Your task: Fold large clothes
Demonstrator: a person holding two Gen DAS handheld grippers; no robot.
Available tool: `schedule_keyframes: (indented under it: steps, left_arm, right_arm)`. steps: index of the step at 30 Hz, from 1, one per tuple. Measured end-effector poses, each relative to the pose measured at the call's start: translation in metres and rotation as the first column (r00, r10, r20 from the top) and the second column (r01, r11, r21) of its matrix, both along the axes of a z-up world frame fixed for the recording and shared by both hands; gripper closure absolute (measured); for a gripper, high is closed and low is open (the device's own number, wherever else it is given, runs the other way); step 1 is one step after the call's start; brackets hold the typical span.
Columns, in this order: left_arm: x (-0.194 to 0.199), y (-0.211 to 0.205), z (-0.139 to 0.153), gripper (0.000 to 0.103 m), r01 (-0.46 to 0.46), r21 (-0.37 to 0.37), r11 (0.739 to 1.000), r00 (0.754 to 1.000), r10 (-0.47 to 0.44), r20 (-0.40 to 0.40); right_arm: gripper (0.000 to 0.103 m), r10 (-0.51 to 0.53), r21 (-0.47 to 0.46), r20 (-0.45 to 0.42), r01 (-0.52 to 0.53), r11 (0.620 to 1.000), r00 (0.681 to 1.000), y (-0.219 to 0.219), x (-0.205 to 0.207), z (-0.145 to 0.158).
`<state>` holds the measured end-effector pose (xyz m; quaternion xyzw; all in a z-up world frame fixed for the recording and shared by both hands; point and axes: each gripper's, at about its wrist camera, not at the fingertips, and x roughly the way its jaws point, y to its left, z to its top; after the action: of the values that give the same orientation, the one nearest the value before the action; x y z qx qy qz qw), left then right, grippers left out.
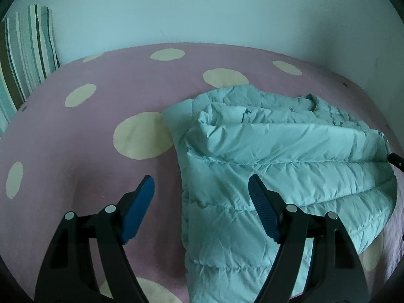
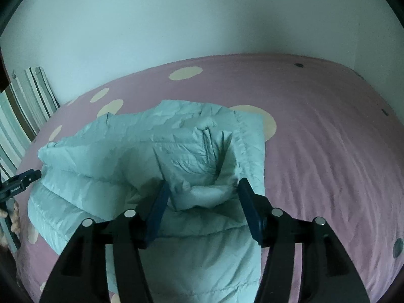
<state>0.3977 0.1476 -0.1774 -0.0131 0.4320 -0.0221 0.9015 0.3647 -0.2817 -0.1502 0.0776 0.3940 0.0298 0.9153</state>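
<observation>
Pale teal quilted jacket (image 1: 290, 156) lies partly folded on bed (image 1: 101, 106), pink sheet with cream dots. Left claw (image 1: 201, 184) spread wide, empty, poised above jacket's left edge; one pad over bare sheet, other over quilted fabric. Right claw (image 2: 203, 189) also agape, holding nothing, pads flanking bunched fold of jacket (image 2: 202, 166) below. Left claw tip (image 2: 27, 176) visible at jacket's far left edge in right wrist view. Striped pillow (image 1: 27, 50) against pale wall (image 1: 202, 7).

Left gripper (image 1: 202, 189) fingers apart, empty, above folded quilted jacket (image 1: 277, 156) on dotted bed (image 1: 88, 131)
</observation>
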Motion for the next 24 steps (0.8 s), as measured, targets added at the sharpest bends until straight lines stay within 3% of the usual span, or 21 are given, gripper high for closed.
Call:
schedule_keyframes:
  steps: [6,15,16,18,22,24]
  left_arm:
    - [0.012,0.003,-0.01,0.026,0.007,-0.001,1.0,1.0,-0.007,-0.016]
    - [0.034,-0.002,-0.02,0.026,0.069,-0.02,0.997,0.996,-0.07,-0.055]
    - [0.037,-0.002,-0.021,0.026,0.074,-0.025,0.997,0.995,-0.075,-0.063]
    - [0.044,-0.002,-0.025,0.027,0.081,-0.031,0.996,0.993,-0.084,-0.08]
    - [0.049,-0.002,-0.029,0.06,0.09,-0.069,0.994,0.99,-0.097,-0.104]
    - [0.049,-0.004,-0.029,0.071,0.091,-0.051,0.995,0.991,-0.095,-0.098]
  right_arm:
    - [0.043,0.02,-0.047,-0.018,-0.021,0.999,1.0,0.0,-0.001,-0.009]
    - [0.044,0.035,-0.021,-0.03,-0.036,0.999,0.999,-0.002,0.025,-0.022]
    - [0.046,0.042,-0.025,-0.036,-0.043,0.999,0.998,0.0,0.029,-0.024]
    - [0.066,0.044,-0.037,-0.051,-0.046,0.998,0.998,0.002,0.035,-0.029]
    - [0.084,0.034,-0.028,-0.057,-0.035,0.999,0.998,0.004,0.037,-0.032]
    - [0.089,0.029,-0.036,-0.046,-0.031,0.999,0.999,0.007,0.034,-0.032]
